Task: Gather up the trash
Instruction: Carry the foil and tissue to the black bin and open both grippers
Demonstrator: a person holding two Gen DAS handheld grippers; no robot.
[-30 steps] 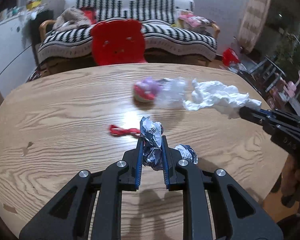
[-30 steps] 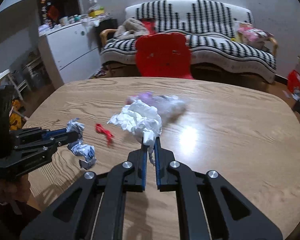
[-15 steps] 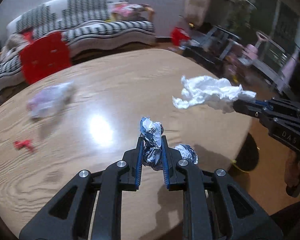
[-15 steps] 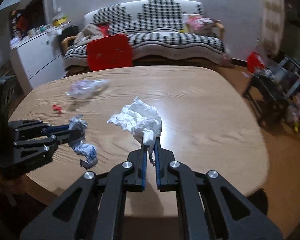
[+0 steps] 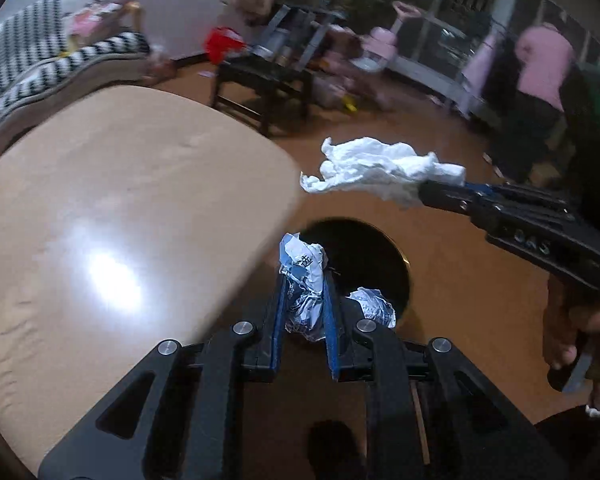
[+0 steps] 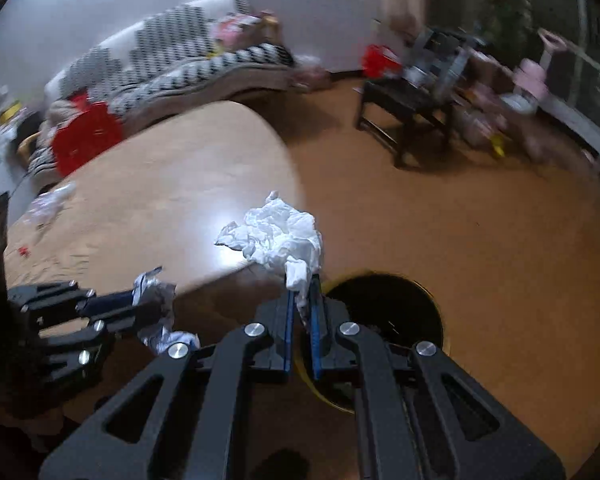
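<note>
My left gripper [image 5: 303,280] is shut on a crumpled silver and blue wrapper [image 5: 305,276], held past the table's right edge above a round black bin [image 5: 364,256] on the floor. My right gripper [image 6: 301,286] is shut on a crumpled white tissue [image 6: 278,236], held just above and left of the same bin [image 6: 384,304]. The right gripper [image 5: 440,194] with the tissue [image 5: 376,168] shows in the left wrist view. The left gripper [image 6: 140,308] with the wrapper [image 6: 154,292] shows in the right wrist view.
The wooden table [image 5: 120,184] lies to the left, with a clear plastic bag [image 6: 50,204] and a small red scrap [image 6: 24,251] on its far side. A dark low table [image 6: 408,112], a striped sofa [image 6: 180,60] and a red chair [image 6: 86,136] stand beyond.
Both grippers have swung right, off the table and over the floor, each still holding its trash. The black bin has come into view beneath them.
</note>
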